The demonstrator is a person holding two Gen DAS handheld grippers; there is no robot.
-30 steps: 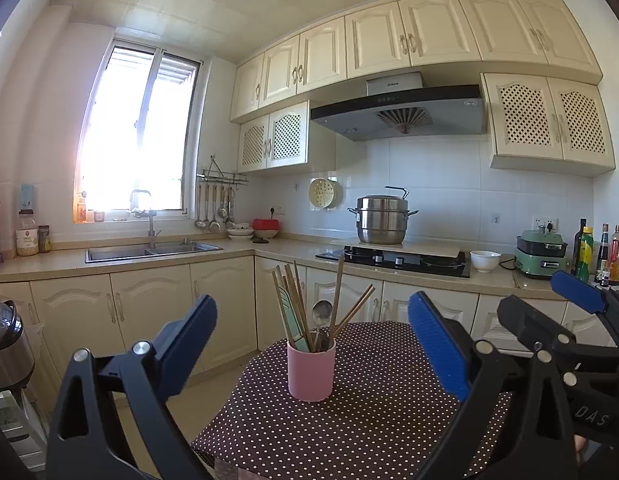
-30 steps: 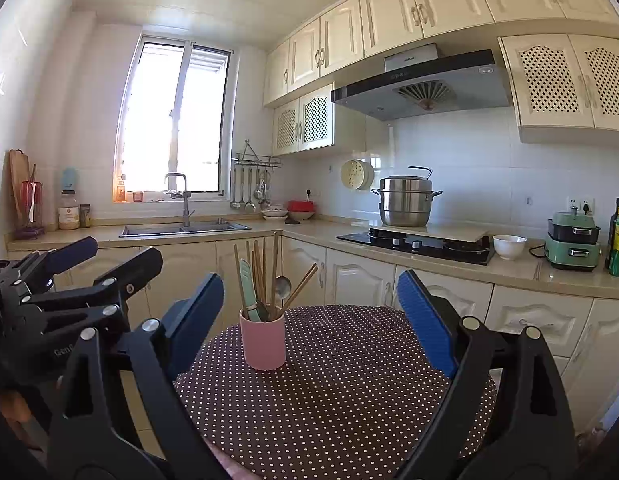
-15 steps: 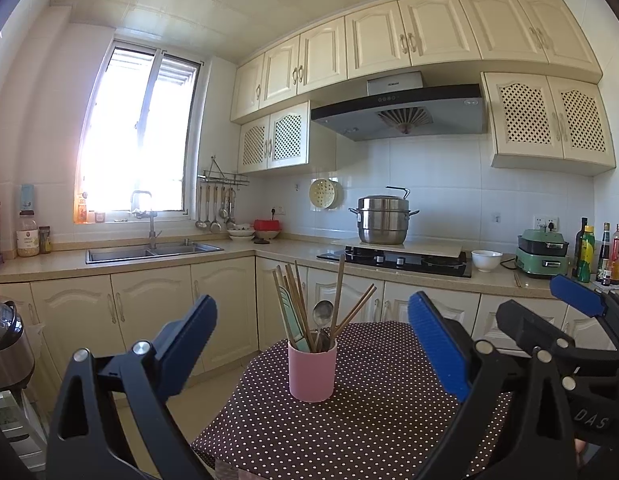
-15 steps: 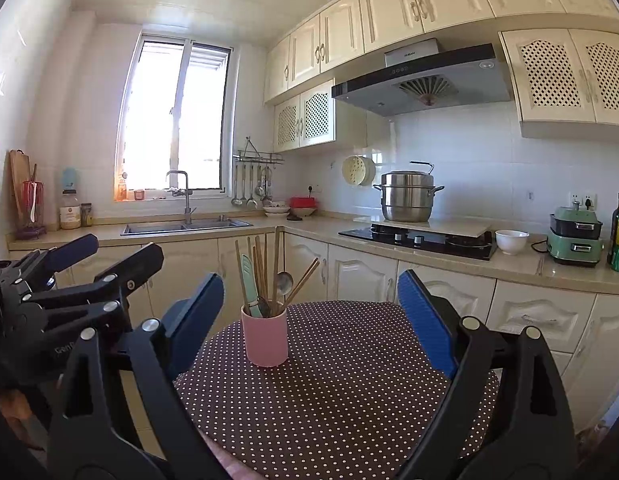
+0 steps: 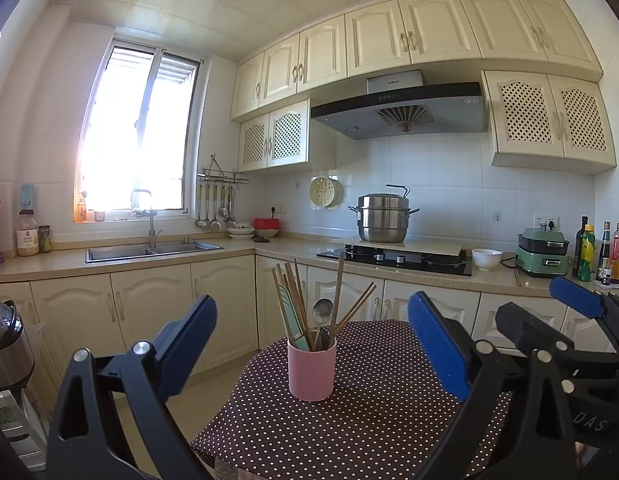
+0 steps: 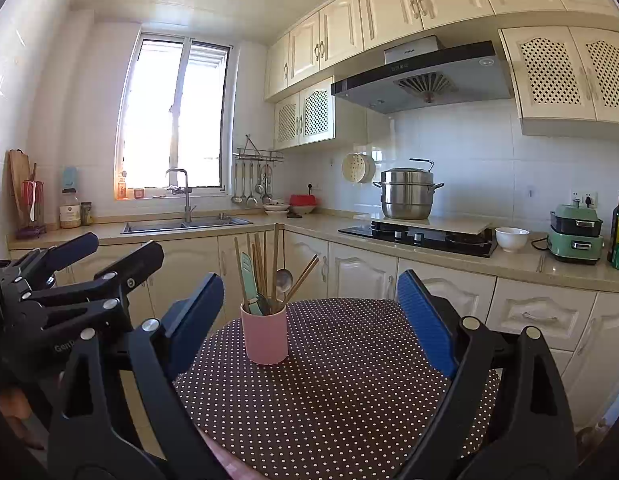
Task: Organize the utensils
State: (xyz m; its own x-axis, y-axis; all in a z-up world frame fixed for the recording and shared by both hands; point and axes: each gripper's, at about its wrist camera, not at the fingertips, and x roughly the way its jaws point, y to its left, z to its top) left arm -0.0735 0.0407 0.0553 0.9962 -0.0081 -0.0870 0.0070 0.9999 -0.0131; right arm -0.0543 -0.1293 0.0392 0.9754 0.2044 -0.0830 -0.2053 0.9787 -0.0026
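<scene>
Left wrist view: left gripper point(image 5: 309, 344) spread wide, empty; pink cylindrical utensil cup point(image 5: 311, 368) stands dead ahead on the polka-dot-clothed surface point(image 5: 349, 432), handles upright.

Right wrist view: right gripper point(image 6: 309, 316) wide, empty; cup left of centre, neither gripper clearly nearer.

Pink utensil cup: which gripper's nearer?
Hard to call; both are open and held back from the pink cup. Left gripper frames it centrally; right gripper has it off toward its left finger.
</scene>
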